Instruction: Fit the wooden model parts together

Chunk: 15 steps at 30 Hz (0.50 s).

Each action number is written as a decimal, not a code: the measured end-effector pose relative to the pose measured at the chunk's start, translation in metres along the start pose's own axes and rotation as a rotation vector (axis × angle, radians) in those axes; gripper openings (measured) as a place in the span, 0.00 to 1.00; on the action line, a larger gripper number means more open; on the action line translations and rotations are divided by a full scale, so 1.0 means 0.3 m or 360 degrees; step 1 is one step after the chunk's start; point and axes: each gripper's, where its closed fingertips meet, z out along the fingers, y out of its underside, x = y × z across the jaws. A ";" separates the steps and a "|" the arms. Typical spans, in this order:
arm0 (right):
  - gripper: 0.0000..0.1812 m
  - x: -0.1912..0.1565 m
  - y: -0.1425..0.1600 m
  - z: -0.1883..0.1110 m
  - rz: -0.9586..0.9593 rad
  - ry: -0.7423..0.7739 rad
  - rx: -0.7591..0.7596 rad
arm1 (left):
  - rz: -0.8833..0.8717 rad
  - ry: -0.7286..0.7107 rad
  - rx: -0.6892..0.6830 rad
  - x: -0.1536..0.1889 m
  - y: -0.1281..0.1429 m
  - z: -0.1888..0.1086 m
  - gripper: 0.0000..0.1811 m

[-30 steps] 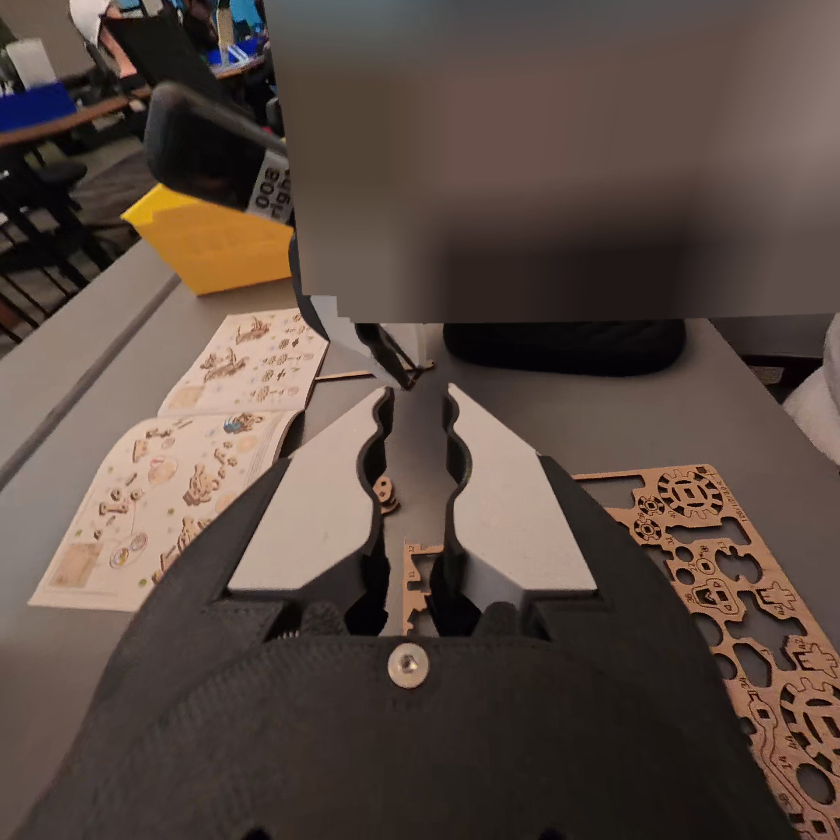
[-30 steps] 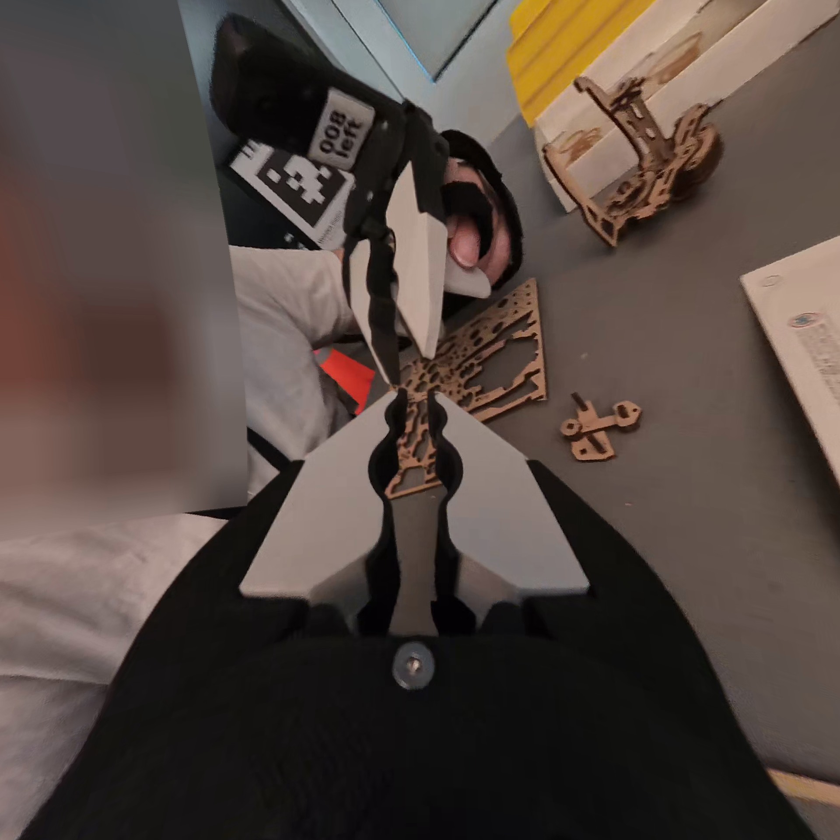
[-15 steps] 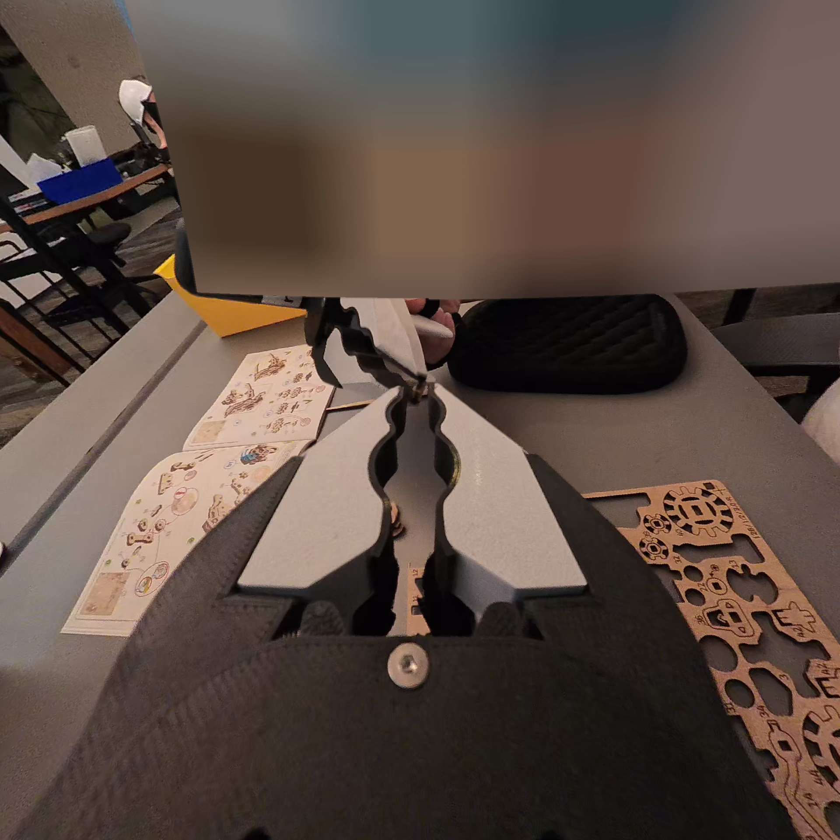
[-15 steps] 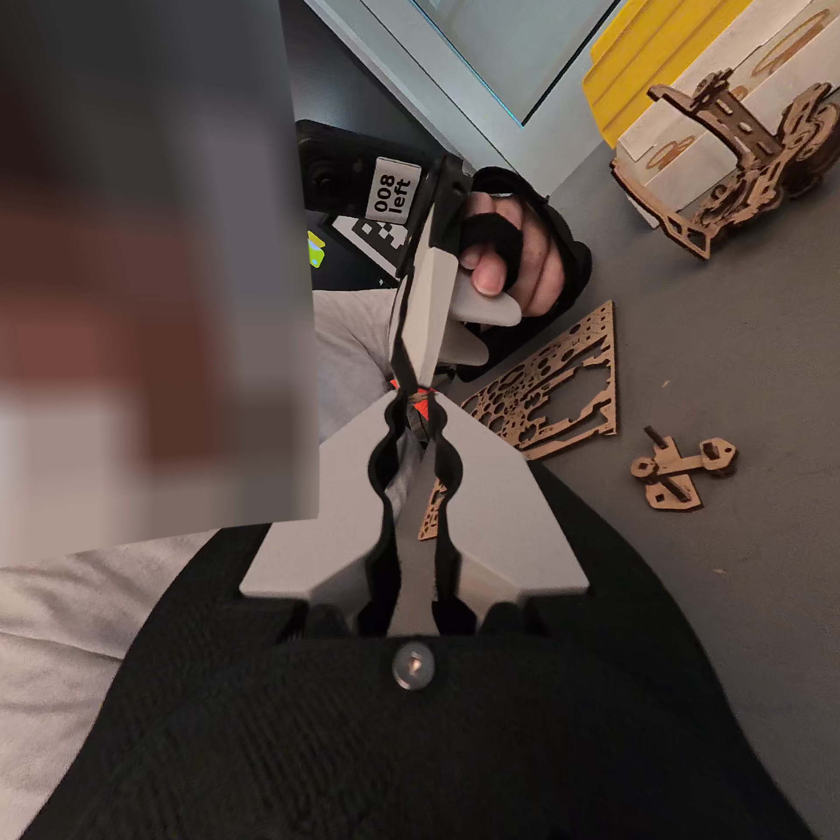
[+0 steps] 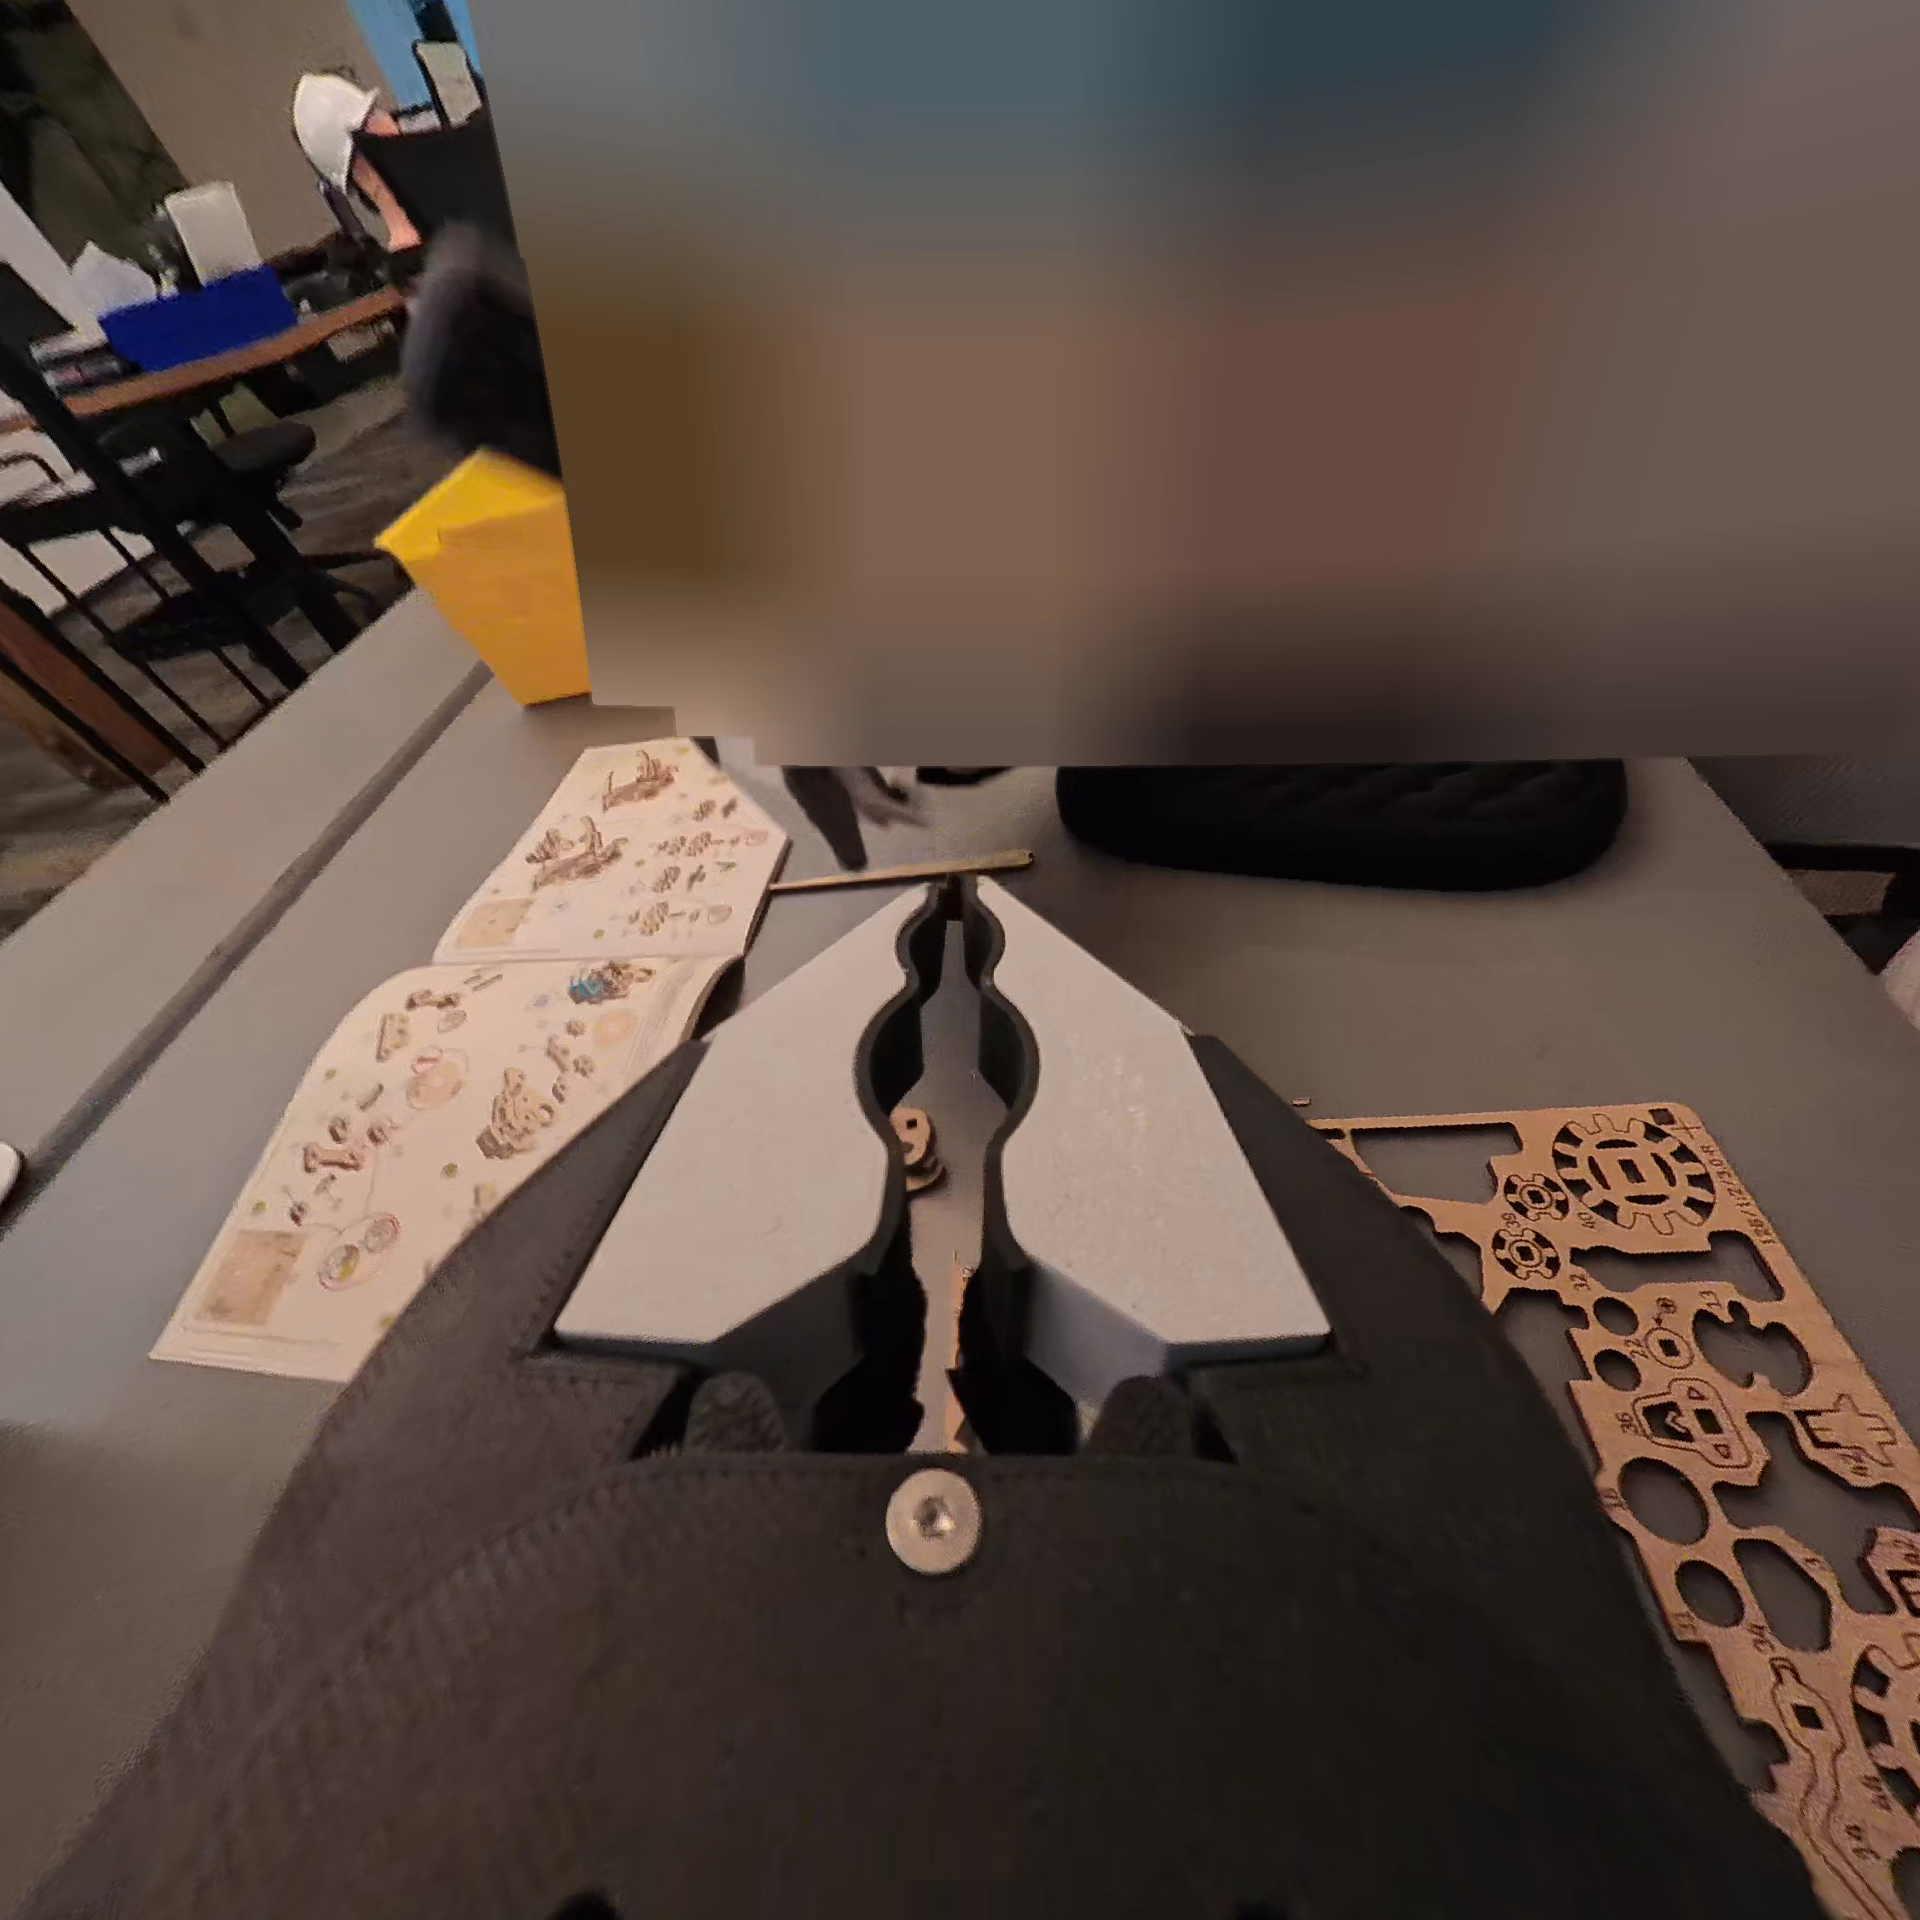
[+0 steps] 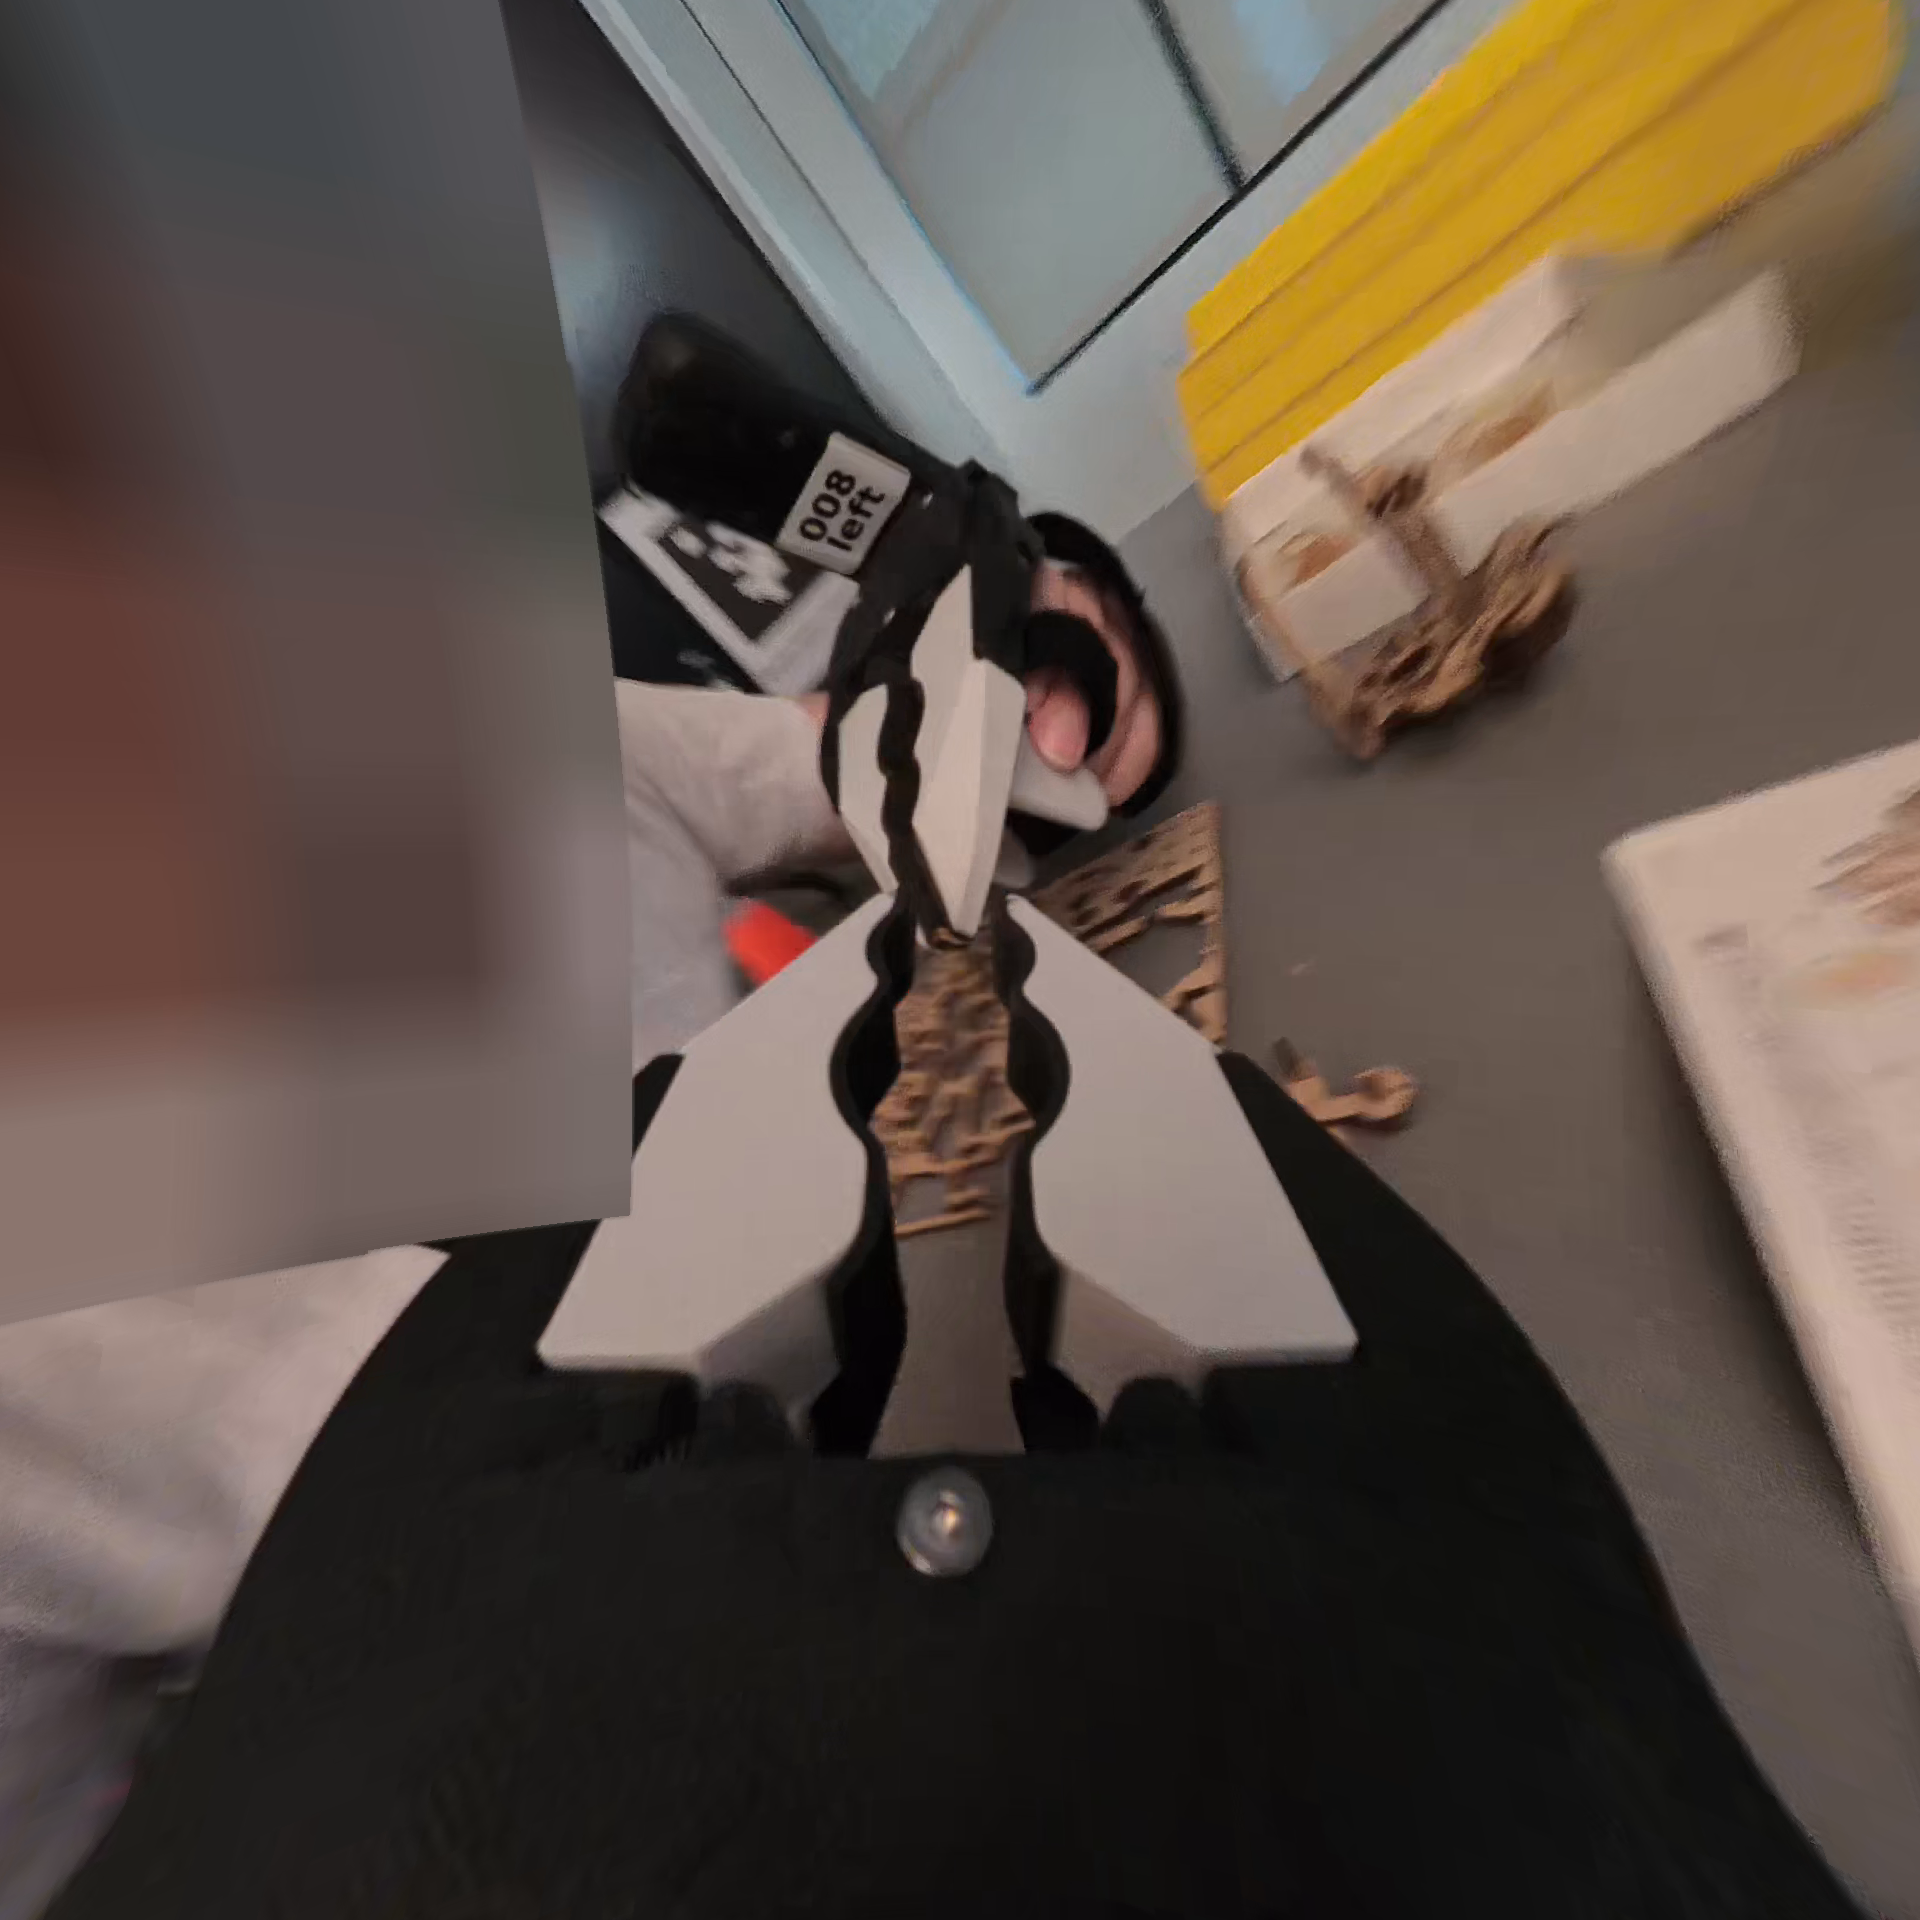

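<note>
Jaws of your left gripper [image 5: 948, 896] nearly closed, tips pinching tiny wooden piece [image 5: 954, 885]; too small to identify. Beneath it on tabletop [image 5: 1351, 997]: small wooden part [image 5: 918, 1145], cutout sheet [image 5: 1704, 1382] to its right, open instruction booklet [image 5: 457, 1101] to its left. Your right gripper [image 6: 948, 914] jaws slightly parted, empty, tips just beside left gripper's tips. Beyond: assembled wooden model [image 6: 1444, 634], blurred, against white box [image 6: 1496, 436].
</note>
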 end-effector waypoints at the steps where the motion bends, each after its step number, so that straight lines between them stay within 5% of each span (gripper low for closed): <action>1: 0.05 -0.010 -0.010 -0.010 -0.0240 0.0108 -0.0038 | -0.0053 0.0002 -0.0021 -0.007 0.010 0.003 0.00; 8: 0.02 -0.027 0.075 0.005 -0.1630 0.0600 -0.0721 | -0.0554 0.0322 -0.0074 0.031 0.040 0.016 0.00; 15: 0.06 -0.051 0.138 0.063 -0.1879 0.0534 -0.0910 | -0.1053 0.0684 0.0037 0.051 -0.002 -0.016 0.00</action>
